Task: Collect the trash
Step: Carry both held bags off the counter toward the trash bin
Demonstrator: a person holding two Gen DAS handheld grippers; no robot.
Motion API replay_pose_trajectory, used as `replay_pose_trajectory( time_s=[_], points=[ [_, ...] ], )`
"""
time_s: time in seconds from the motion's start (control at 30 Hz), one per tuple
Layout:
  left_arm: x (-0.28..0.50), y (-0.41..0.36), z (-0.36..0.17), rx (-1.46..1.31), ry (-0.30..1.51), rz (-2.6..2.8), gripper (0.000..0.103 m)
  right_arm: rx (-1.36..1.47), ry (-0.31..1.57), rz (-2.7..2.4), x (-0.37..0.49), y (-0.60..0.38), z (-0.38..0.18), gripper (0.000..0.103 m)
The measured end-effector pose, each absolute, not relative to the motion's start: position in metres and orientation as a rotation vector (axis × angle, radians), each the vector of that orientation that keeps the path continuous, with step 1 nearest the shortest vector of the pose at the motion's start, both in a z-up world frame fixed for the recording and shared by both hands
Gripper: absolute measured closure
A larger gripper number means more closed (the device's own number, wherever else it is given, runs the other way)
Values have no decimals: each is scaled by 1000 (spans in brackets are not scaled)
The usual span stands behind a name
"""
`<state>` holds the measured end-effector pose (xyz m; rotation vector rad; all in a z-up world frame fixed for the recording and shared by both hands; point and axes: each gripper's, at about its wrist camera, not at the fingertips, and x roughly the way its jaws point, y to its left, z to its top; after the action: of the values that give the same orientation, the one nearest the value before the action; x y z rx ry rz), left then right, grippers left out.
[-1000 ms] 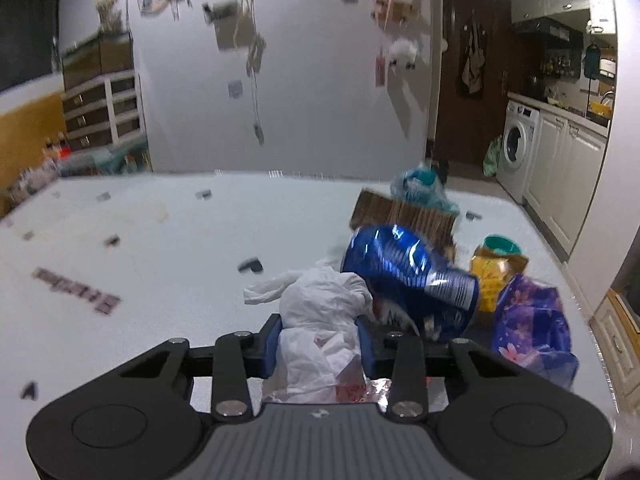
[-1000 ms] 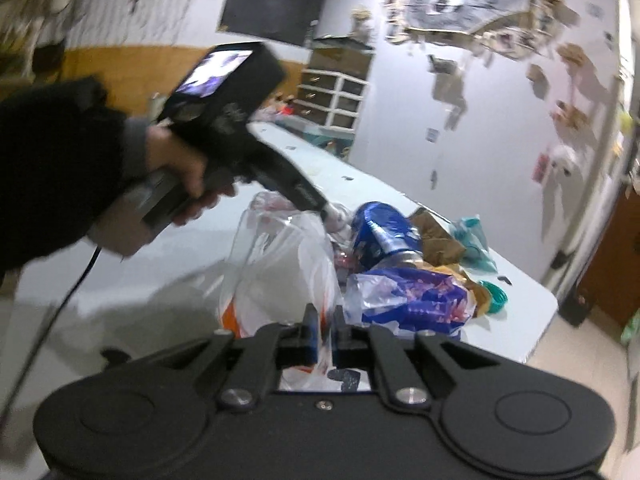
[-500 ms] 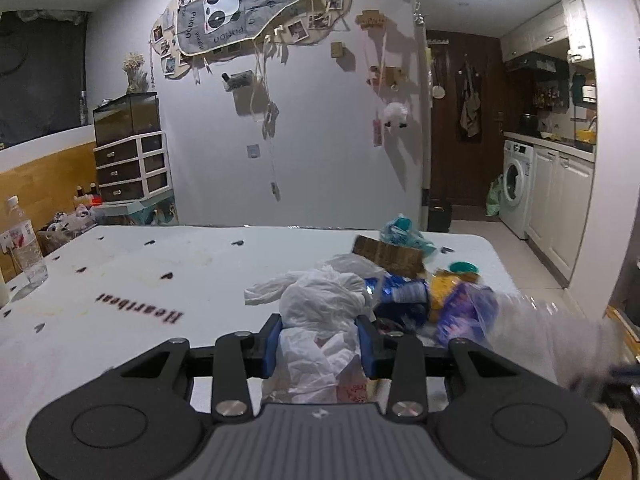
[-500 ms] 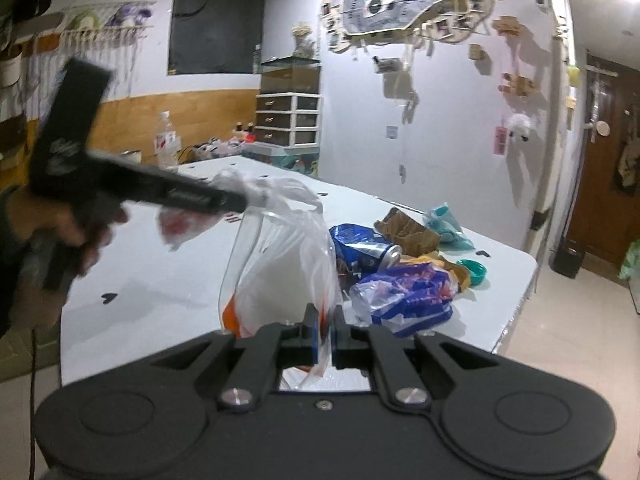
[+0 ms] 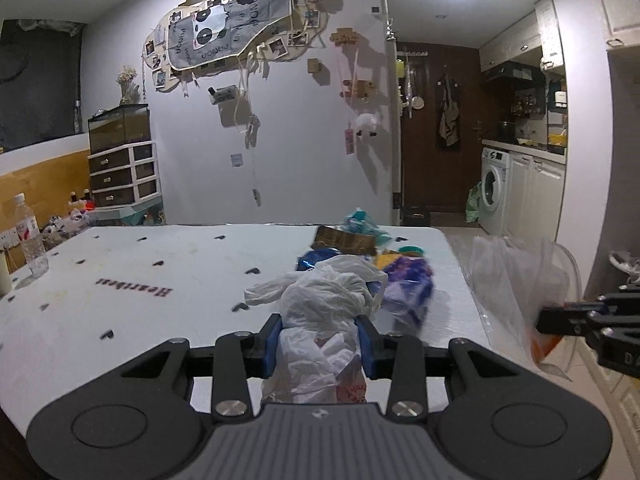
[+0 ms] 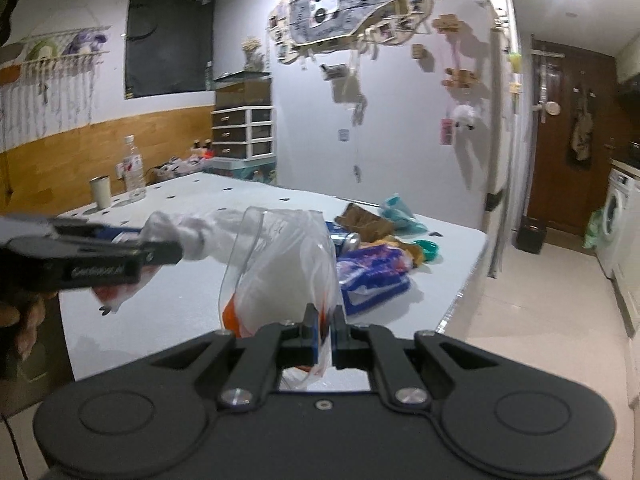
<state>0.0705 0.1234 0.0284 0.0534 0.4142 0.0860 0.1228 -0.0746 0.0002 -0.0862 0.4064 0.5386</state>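
Your left tool (image 5: 319, 338) is clamped on a crumpled white plastic wad (image 5: 320, 312), its blue pads (image 5: 271, 340) pressing both sides of the bundle at a medium spread; the wad sticks out ahead of the fingertips and hangs above the near part of the white desk (image 5: 120, 304). In the right wrist view the same tool (image 6: 160, 254) enters from the left edge, pointing to the right and roughly level, with the wad (image 6: 188, 234) projecting from its tip just beside the mouth of the clear plastic bag (image 6: 280, 264). Part of your hand (image 6: 20, 320) shows at the far left edge, wrapped around the handle. Your right tool (image 6: 325, 330) is fully closed, pinching the near rim of the clear bag, which rises upright from the pads with its mouth open; an orange patch shows low in the bag. In the left wrist view this tool (image 5: 560, 320) reaches in from the right edge, off the desk's right side, with the bag (image 5: 516, 280) held ahead of it. Farther along the desk lies the remaining trash: a purple floral packet (image 6: 368, 272), a blue can (image 6: 344, 242), a brown cardboard piece (image 6: 364, 222), a teal lid (image 6: 426, 248) and a teal wrapper (image 6: 400, 212). At the far left corner stand a water bottle (image 6: 134, 172) and a cup (image 6: 101, 191).
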Motion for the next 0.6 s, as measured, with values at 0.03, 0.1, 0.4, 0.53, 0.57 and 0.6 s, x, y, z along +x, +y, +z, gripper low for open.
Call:
replay_pose_trajectory(
  time_s=[0.03,0.1,0.4,0.53,0.57,0.6],
  points=[
    [67,119,28,52,413,83,63,-81,406,525,120,-78,0,97],
    [60,110,27,55,408,74,63,-68,405,490,114,-87,0,97],
    [43,63,24,66,380,0,63,-41,392,364,86,-132,-2,97],
    [43,39,20,61,376,-46,63,-29,386,318,75,-155,-5,97],
    [43,33,19,61,375,-57,63,-25,387,305,73,-162,-6,97],
    [43,25,18,63,373,-70,63,-22,387,294,70,-168,-7,97]
  ],
)
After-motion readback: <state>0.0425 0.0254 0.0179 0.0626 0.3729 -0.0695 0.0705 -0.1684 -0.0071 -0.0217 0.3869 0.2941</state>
